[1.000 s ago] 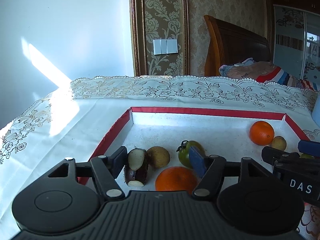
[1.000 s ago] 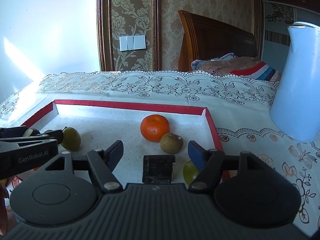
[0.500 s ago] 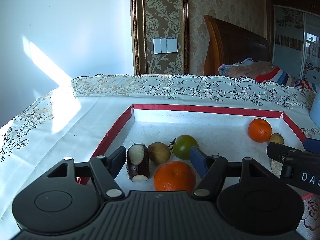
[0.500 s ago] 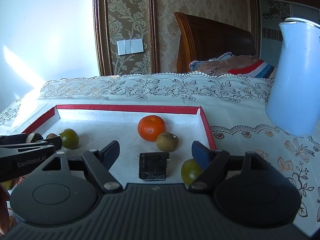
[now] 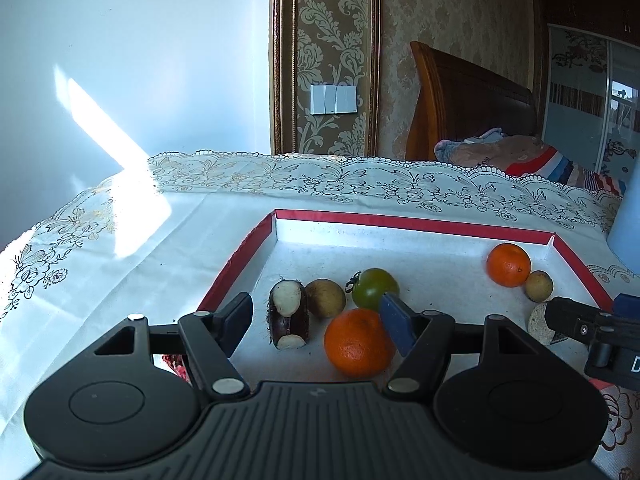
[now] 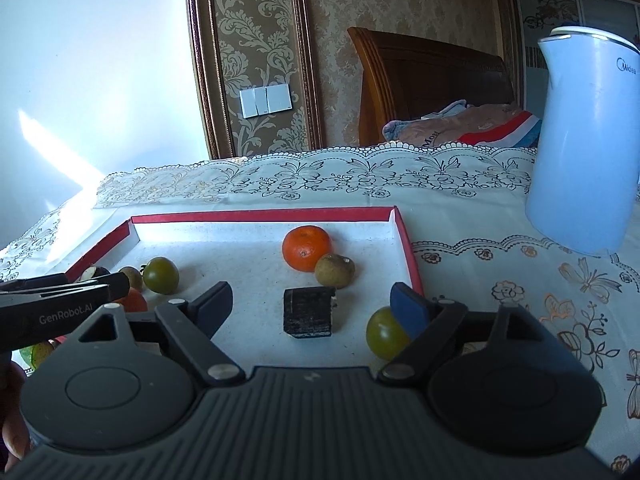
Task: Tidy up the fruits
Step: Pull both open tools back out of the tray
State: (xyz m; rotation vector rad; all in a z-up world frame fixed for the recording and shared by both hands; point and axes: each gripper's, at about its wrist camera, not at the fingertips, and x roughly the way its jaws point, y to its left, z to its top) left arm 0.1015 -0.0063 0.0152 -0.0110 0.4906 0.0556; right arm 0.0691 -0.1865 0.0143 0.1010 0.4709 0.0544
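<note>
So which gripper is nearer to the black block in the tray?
Right. The right gripper has the black block between its opening fingers, untouched. The left gripper is over the tray's other side.

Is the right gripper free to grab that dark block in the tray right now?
Probably yes: the right gripper is opening and empty, the dark block lies between its fingers, with nothing in between.

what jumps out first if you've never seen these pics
The red-rimmed tray on the lace tablecloth, holding bright oranges, one at the back right, one nearest the left tool. Then the tall pale-blue kettle, outside the tray's right side.
</note>
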